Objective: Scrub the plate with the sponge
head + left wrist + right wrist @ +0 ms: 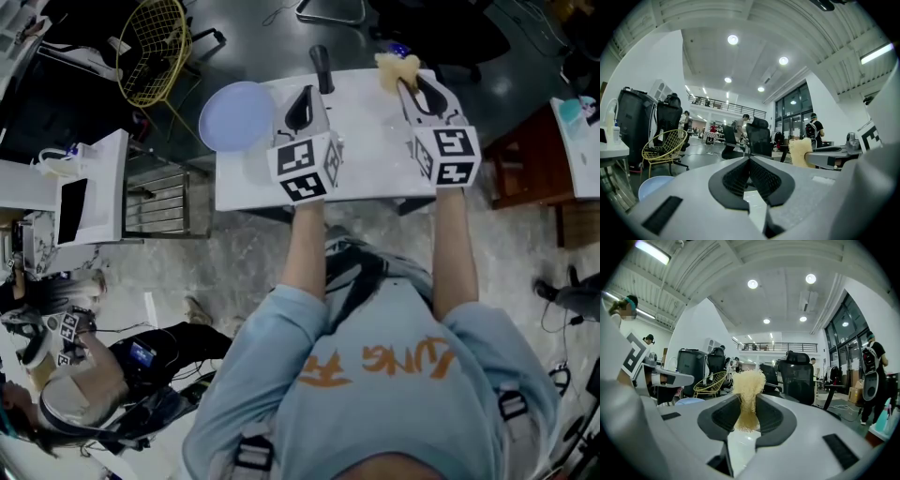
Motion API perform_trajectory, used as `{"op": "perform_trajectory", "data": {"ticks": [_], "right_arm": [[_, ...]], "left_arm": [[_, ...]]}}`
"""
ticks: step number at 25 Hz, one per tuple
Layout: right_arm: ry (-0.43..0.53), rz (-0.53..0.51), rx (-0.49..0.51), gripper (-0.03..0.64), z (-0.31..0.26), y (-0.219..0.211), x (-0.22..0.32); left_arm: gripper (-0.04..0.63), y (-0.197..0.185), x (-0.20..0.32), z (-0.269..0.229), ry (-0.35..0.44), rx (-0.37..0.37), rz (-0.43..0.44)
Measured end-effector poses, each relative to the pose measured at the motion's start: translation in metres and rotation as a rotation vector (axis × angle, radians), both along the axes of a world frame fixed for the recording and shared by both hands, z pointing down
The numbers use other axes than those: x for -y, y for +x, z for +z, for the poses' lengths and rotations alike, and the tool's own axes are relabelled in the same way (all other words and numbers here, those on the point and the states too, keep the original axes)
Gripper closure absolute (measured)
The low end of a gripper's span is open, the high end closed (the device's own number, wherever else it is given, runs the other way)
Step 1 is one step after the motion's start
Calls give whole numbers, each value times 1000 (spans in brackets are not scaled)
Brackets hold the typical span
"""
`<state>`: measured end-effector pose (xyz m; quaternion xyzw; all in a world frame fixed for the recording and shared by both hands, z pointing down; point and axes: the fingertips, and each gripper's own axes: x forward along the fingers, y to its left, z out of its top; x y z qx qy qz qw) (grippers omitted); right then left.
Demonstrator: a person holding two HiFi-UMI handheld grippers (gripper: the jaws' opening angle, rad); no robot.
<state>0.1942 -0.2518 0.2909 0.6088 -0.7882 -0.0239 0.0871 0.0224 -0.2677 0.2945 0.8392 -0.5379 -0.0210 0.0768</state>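
Standing at a white, flat-topped rectangular table, you hold both tools out over it, your bare forearms reaching from pale blue sleeves. Off the table's far left end, on the dark glossy floor, stands a yellow wire chair with an open grid shell and thin legs.

Next in size is the plate: round, smooth and pale blue, lying flat at the table's far left corner with its rim reaching past the table's left edge. Nothing touches it.

Your left gripper sits just to the right of the plate, pointing away from you. Its smooth grey shell ends in two black ribbed pads, and those pads meet at the tips with nothing between them. A cube with black-and-white square markers rides on its rear.

Your right gripper is well to the right of the plate, near the table's far edge, built the same way. Its jaws are pinched on the sponge, a pale yellow, coarse, stringy wad. It is squeezed narrow where the black pads press it and puffs out into a ragged tuft beyond the tips. The sponge and plate are well apart, with the left gripper between them.
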Motion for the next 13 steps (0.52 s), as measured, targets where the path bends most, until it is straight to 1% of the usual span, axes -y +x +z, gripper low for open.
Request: {"op": "perform_trajectory", "data": {"ticks": [6, 13], "right_arm": [[5, -7, -16, 520, 2, -6, -3], [1, -28, -22, 518, 2, -5, -8]], "left_arm": [[592, -10, -6, 10, -19, 3, -11], [592, -5, -8, 16, -40, 2, -11]]}}
